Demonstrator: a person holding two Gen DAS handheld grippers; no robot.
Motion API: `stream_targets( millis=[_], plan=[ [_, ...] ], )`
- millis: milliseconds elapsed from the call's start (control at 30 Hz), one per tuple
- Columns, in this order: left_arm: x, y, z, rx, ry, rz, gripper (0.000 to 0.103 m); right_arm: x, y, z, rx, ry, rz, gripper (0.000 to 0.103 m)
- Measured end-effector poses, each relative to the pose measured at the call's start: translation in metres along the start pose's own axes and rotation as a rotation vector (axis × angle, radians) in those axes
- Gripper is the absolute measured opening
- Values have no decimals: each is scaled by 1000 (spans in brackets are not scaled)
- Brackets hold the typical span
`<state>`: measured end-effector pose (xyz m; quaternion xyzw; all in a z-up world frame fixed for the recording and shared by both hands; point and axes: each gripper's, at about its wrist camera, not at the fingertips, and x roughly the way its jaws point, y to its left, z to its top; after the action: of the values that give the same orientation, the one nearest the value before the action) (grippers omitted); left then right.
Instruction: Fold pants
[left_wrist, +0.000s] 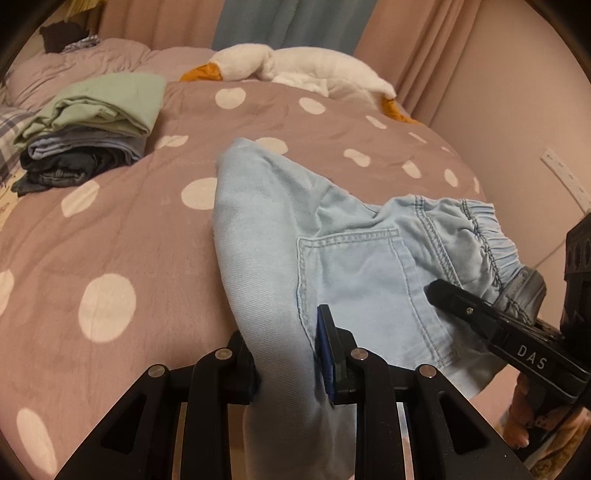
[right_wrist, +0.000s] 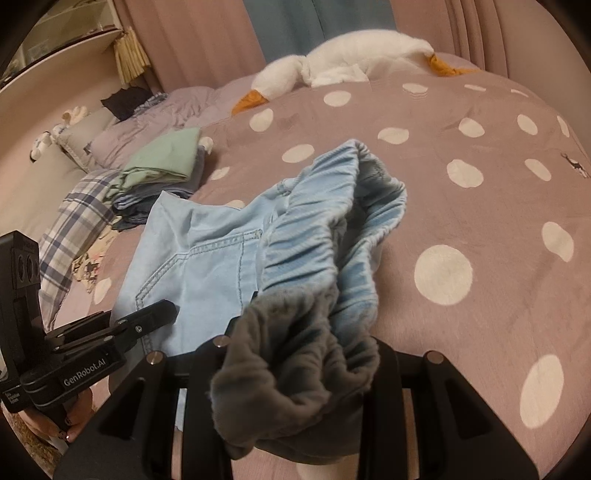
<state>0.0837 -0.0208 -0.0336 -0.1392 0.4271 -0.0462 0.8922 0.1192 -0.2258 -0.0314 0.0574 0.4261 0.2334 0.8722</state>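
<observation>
Above the dotted duvet (left_wrist: 110, 229), pale-blue pants (left_wrist: 258, 229) are clamped by left gripper (left_wrist: 288, 354) at a fabric fold, by right gripper (right_wrist: 295, 354) at the waistband. Both grips should be kept level & taut, w/ seams aligned, before lay-down.

Light-blue denim pants (left_wrist: 332, 236) — elastic waistband (right_wrist: 332, 221) bunched, grey-lined, back pocket up — draped over the bed.

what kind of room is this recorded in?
Most likely a home bedroom: the work surface is a bed with a polka-dot duvet, a plush goose lies at the far edge by the curtains, and folded clothes sit stacked to one side.
</observation>
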Motion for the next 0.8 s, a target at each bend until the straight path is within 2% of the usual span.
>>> stream_targets(
  millis=[100,233,267,333,500,600,667,733,800],
  plan=[
    [18,7,5,-10,17,18,25,21,-4,3,23,35,-5,32],
    [49,16,3,-26,88,46,25,50,-12,-2,66,111,-21,33],
    [57,17,1,-27,108,60,27,59,-14,-5,75,137,-34,35],
    [73,23,-3,-51,124,96,39,71,-19,-10,96,173,-61,42],
    [70,27,-1,-78,118,84,40,70,-27,-14,137,174,-44,47],
    [62,24,-1,-65,135,101,45,62,-21,-13,113,178,-90,53],
    [51,22,-2,-61,144,117,55,55,-21,-10,101,169,-126,60],
    [35,21,-1,-69,112,111,72,40,-21,-5,100,139,-131,66],
    [16,18,-1,-70,74,96,76,19,-18,0,104,93,-109,75]
  ],
)
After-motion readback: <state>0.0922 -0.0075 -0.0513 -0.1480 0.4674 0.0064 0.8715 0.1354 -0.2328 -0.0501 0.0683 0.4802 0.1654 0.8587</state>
